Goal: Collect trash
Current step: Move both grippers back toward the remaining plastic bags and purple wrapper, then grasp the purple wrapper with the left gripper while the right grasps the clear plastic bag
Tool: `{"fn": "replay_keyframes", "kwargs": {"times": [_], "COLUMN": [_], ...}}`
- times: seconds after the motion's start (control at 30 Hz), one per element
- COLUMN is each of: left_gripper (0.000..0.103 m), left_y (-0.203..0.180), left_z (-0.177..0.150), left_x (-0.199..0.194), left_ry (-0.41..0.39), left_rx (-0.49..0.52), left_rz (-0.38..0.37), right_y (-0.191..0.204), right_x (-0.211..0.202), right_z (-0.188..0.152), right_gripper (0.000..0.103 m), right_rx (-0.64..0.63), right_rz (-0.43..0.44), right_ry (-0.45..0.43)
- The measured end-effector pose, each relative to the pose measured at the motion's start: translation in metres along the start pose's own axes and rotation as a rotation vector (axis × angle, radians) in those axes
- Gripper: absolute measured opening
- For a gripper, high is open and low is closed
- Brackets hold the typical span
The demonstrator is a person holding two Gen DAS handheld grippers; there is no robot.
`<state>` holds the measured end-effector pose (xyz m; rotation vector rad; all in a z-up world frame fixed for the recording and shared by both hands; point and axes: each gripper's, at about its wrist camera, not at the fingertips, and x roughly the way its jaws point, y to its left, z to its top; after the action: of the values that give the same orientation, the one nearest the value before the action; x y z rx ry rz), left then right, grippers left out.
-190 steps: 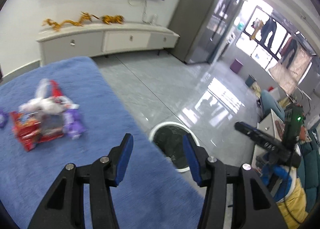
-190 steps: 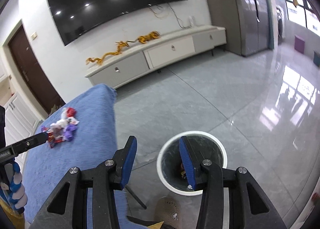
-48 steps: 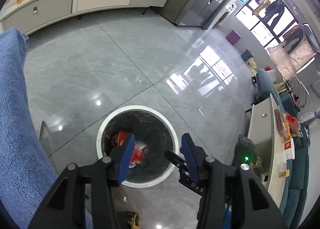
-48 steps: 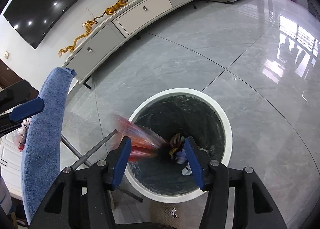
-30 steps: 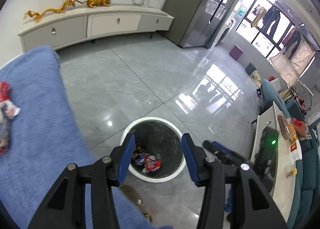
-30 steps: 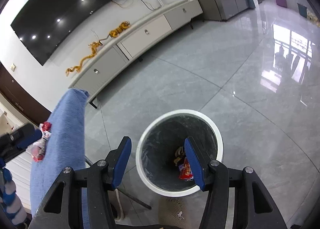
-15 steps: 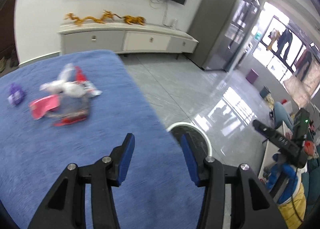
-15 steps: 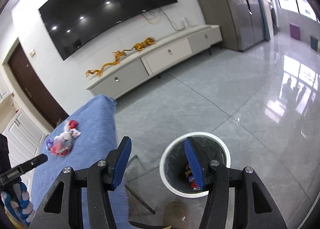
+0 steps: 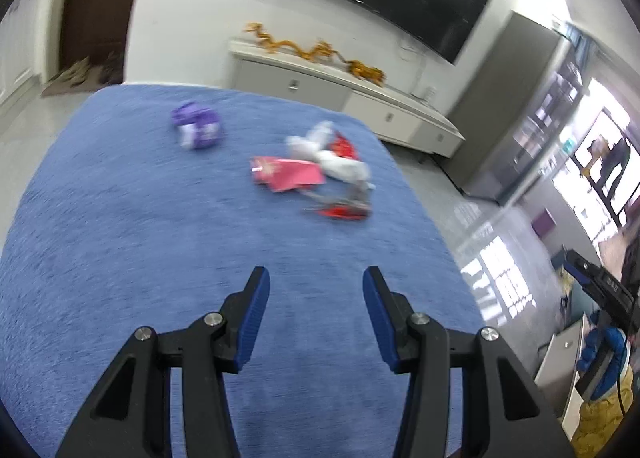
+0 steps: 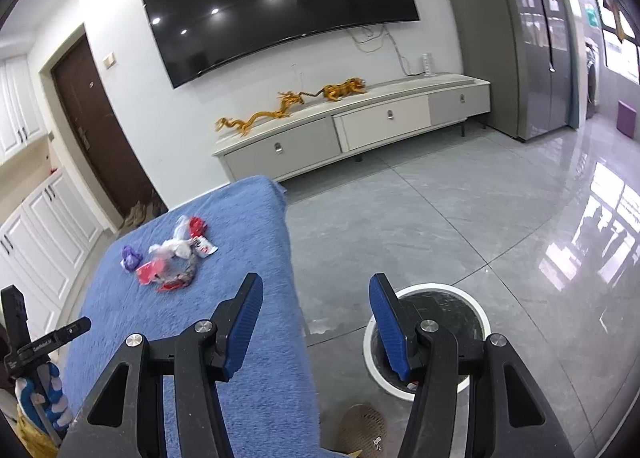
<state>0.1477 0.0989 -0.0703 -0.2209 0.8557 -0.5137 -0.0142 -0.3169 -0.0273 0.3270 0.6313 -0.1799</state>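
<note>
A heap of wrappers lies on the blue cloth-covered table [image 9: 120,242]: a pink packet [image 9: 286,174], crumpled white plastic [image 9: 340,162], a red wrapper [image 9: 342,212] and, apart to the left, a purple wrapper [image 9: 197,125]. My left gripper [image 9: 316,290] hovers open and empty over the cloth, short of the heap. My right gripper [image 10: 316,306] is open and empty too, raised over the table's right edge. The white-rimmed bin [image 10: 460,298] stands on the floor behind its right finger. From the right wrist view the heap [image 10: 172,258] lies far left on the table [image 10: 248,218].
A low white TV cabinet [image 10: 360,130] with golden dragon figures runs along the far wall under a large dark screen. Grey tiled floor [image 10: 440,226] spreads to the right of the table. A slipper [image 10: 362,430] lies by the bin. The left gripper's body [image 10: 44,342] shows at the right wrist view's left edge.
My left gripper has swung from above the bin back over the blue table toward the wrappers. My right gripper has risen away from the bin. Both stayed open and empty.
</note>
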Motion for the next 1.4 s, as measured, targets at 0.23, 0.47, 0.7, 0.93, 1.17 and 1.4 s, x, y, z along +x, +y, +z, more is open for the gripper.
{"fn": "replay_keyframes", "kwargs": {"times": [0.23,0.47,0.7,0.93,1.17,1.4], "left_gripper": [0.047,0.062,0.062,0.062,0.062,0.062], "left_y": [0.048,0.070,0.084,0.088,0.096,0.102], "left_z": [-0.002,0.009,0.036,0.079,0.128,0.153], "left_x": [-0.002,0.015,0.043,0.074,0.109,0.148], "left_ry": [-0.001,0.005,0.005,-0.017,-0.061,-0.047], "left_rx": [-0.109,-0.163,-0.183,-0.157,-0.174,-0.169], "left_rz": [0.031,0.058,0.100,0.127,0.192,0.236], "right_y": [0.035,0.068,0.110,0.153,0.190,0.211], "right_x": [0.028,0.077,0.138,0.195,0.248,0.284], "right_z": [0.000,-0.001,0.006,0.016,0.028,0.024], "right_gripper": [0.053,0.053,0.053,0.048,0.045,0.042], "right_rx": [-0.059,-0.117,-0.196,-0.264,-0.304,-0.350], "right_rz": [0.037,0.098,0.180,0.302,0.367,0.385], "right_ry": [0.052,0.132,0.190,0.220,0.244,0.284]}}
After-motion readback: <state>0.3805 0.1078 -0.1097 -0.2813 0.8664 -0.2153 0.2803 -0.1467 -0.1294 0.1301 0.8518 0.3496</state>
